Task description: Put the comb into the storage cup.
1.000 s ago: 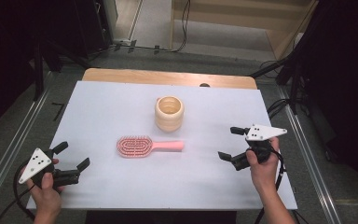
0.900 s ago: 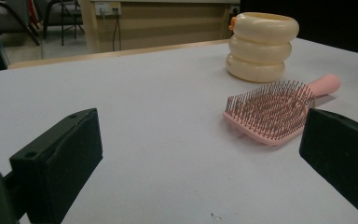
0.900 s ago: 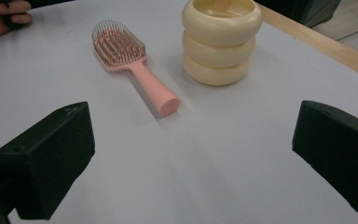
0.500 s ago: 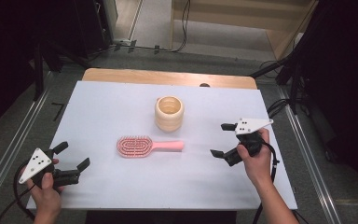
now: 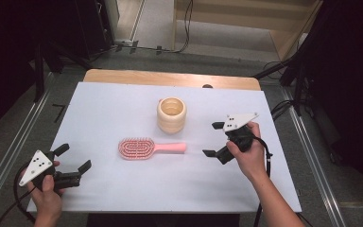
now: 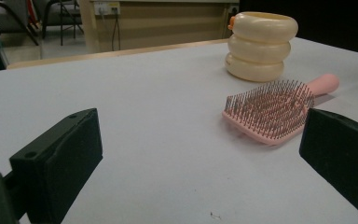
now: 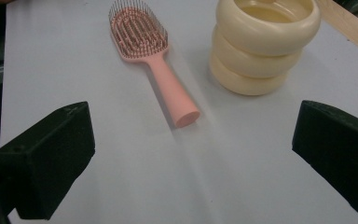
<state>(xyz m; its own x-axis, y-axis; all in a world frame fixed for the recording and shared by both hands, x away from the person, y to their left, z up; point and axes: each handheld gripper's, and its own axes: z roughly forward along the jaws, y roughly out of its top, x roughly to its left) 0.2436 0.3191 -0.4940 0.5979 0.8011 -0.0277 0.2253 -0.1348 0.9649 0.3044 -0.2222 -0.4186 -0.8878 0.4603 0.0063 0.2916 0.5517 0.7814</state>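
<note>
Pink hairbrush (image 5: 150,148) lying bristles up near the middle of the white table (image 5: 108,109), its head toward my left side and its handle pointing toward my right. In the right gripper view the handle end (image 7: 186,116) lies between my two jaws but farther off, untouched. Just behind the handle stands a cream cup (image 5: 172,114) shaped as three stacked rings, upright and apart from the brush; in the left gripper view the cup (image 6: 261,45) sits beyond the brush (image 6: 275,109) and a small orange piece shows at its rim.

My right gripper (image 5: 216,139) hovers near the handle tip, jaws spread wide and holding nothing, my right hand (image 5: 246,153) wrapped around its body under the grey plate. My left gripper (image 5: 73,158) sits at the near left corner of the table, well apart from the brush, its jaws likewise wide apart and empty, my left hand (image 5: 47,196) gripping it from below. A strip of wooden tabletop (image 5: 170,78) shows along the far edge.
</note>
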